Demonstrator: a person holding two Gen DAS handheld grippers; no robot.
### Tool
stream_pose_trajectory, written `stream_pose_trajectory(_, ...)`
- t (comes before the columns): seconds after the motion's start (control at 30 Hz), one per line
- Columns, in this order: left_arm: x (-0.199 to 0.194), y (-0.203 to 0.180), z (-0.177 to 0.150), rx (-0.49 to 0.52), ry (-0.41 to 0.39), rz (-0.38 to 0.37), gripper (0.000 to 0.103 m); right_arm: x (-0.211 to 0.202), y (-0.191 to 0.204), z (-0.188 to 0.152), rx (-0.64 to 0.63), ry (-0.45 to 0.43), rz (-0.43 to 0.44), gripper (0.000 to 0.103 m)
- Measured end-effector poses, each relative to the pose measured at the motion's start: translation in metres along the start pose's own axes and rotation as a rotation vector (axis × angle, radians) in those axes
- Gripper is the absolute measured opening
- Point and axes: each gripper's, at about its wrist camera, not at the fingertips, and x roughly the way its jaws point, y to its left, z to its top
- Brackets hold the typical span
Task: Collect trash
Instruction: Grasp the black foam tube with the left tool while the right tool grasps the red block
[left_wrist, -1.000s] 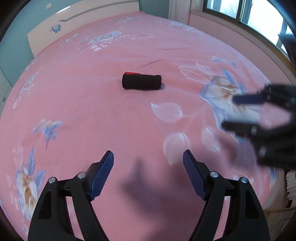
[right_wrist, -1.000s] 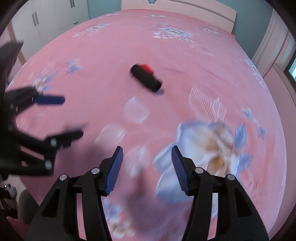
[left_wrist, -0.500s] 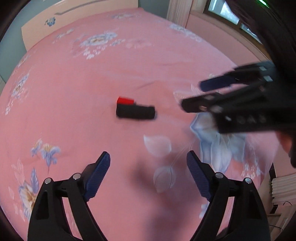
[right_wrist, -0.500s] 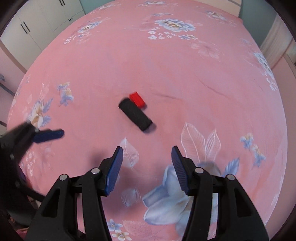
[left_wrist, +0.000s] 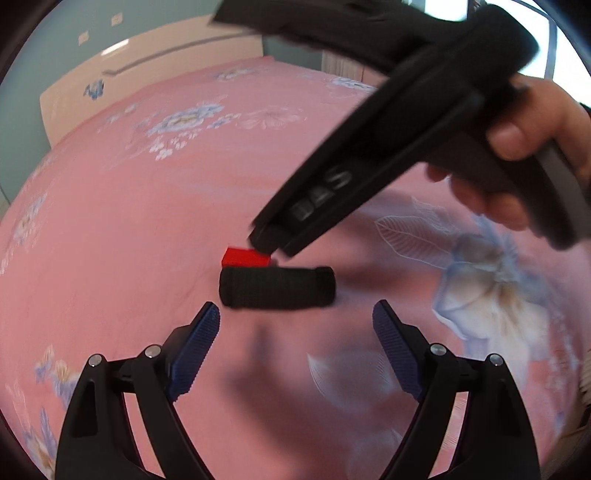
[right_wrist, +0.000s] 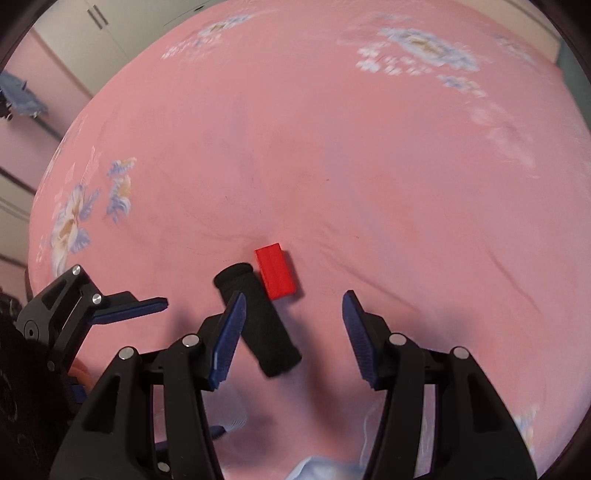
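Right claw (right_wrist: 291, 332) open — angled down over red block (right_wrist: 276, 272), black roll (right_wrist: 258, 317).

Black roll (left_wrist: 277, 287) lies flat, touching red block (left_wrist: 245, 257).

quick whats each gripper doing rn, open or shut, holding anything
left gripper: open, holding nothing, just short of the black roll
right gripper: open, holding nothing, over the black roll and red block
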Motion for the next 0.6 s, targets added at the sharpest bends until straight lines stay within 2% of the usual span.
stream_pose_trajectory(0.2,0.031,-0.001,0.003,0.048,-0.036,-0.012,0.087,0.029,-0.004,0.013,-0.010,0.010,0.058,0.055)
stream_pose_trajectory(0.47,0.054,0.000,0.003,0.073,-0.092,-0.007,0.095,0.047,-0.009,0.018,-0.030,0.017,0.076,0.051)
stream_pose_trajectory(0.6,0.051,0.004,-0.002,0.016,-0.123,0.071,0.095,0.047,-0.004,0.017,-0.067,0.002,0.116,0.051)
